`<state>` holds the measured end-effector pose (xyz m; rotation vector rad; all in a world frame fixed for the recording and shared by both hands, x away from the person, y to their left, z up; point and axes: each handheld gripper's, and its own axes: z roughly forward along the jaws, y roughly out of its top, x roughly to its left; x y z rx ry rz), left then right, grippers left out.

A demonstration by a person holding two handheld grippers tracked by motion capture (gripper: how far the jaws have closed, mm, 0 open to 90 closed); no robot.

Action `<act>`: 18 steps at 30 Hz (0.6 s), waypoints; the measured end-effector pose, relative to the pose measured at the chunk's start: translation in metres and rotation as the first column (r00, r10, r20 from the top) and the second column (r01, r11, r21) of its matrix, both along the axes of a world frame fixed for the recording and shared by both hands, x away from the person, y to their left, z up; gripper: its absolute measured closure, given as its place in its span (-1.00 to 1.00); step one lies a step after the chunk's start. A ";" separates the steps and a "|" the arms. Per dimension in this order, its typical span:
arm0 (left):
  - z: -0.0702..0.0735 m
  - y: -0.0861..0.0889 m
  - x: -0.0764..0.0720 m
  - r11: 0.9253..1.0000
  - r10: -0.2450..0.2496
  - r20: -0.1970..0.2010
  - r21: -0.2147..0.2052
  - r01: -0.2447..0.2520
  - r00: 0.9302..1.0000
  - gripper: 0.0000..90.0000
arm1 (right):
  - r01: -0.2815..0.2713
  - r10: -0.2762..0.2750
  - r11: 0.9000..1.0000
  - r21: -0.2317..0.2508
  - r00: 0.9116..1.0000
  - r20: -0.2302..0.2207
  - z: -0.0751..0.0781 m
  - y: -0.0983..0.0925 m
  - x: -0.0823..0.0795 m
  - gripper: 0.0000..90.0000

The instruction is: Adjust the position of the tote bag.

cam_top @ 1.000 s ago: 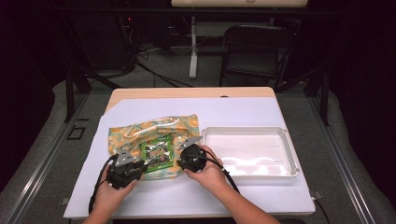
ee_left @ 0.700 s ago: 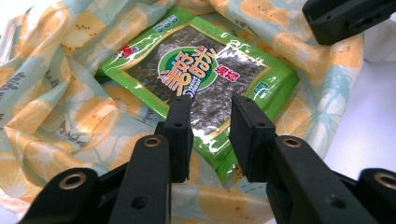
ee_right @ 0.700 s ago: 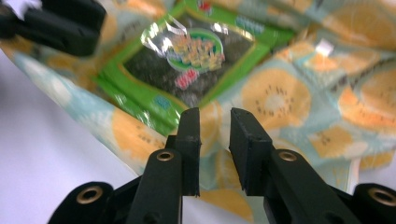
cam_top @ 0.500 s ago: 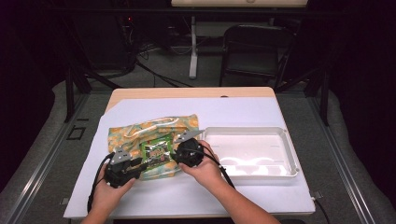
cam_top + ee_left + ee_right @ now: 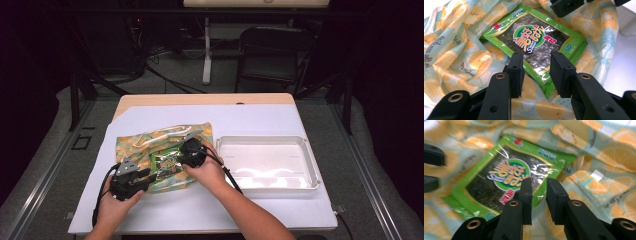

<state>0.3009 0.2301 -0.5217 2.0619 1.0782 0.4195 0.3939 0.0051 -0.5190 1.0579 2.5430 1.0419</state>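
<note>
A green seaweed snack packet [image 5: 167, 167] [image 5: 536, 37] [image 5: 499, 180] lies flat on a lemon-printed bag [image 5: 150, 142] [image 5: 454, 50] [image 5: 611, 157] at the table's left. My left gripper [image 5: 147, 176] [image 5: 536, 67] sits at the packet's near-left edge. Its jaws have just been opening and stand apart, with the packet's edge showing in the gap but not pinched. My right gripper [image 5: 180, 159] [image 5: 539, 192] comes in from the packet's right side. Its jaws keep a narrow gap over the packet's edge, and I see no pad pressing on it.
An empty white tray [image 5: 265, 139] stands right of the bag on the white sheet [image 5: 250, 120] that covers the wooden table. Each gripper view shows the other gripper's jaws across the packet: right gripper's fingers [image 5: 569, 6], left gripper's fingers [image 5: 431, 157]. A chair stands beyond the table.
My right gripper has moved up and to the left, farther over the bag toward the packet. The left gripper's jaws stand wider than before; that hand stayed put.
</note>
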 end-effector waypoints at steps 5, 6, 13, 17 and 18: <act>-0.001 0.000 0.001 1.000 0.003 -0.003 0.002 -0.003 1.000 0.38 | 0.010 -0.010 1.000 -0.019 1.000 -0.009 -0.006 0.002 0.003 0.67; -0.001 0.000 0.001 1.000 0.003 -0.003 0.002 -0.003 1.000 0.38 | 0.010 -0.010 1.000 -0.019 1.000 -0.009 -0.006 0.002 0.003 0.67; 0.003 0.001 0.007 1.000 0.018 -0.023 -0.023 -0.019 1.000 0.34 | -0.001 0.002 0.998 -0.070 1.000 0.010 -0.013 0.005 0.000 0.77; 0.012 -0.001 0.014 0.999 0.038 -0.025 -0.036 -0.039 0.999 0.34 | 0.014 -0.015 0.999 -0.036 1.000 -0.018 -0.016 0.004 0.000 0.78; 0.012 -0.001 0.014 0.999 0.038 -0.025 -0.036 -0.039 0.999 0.34 | 0.014 -0.015 0.999 -0.036 1.000 -0.018 -0.016 0.004 0.000 0.78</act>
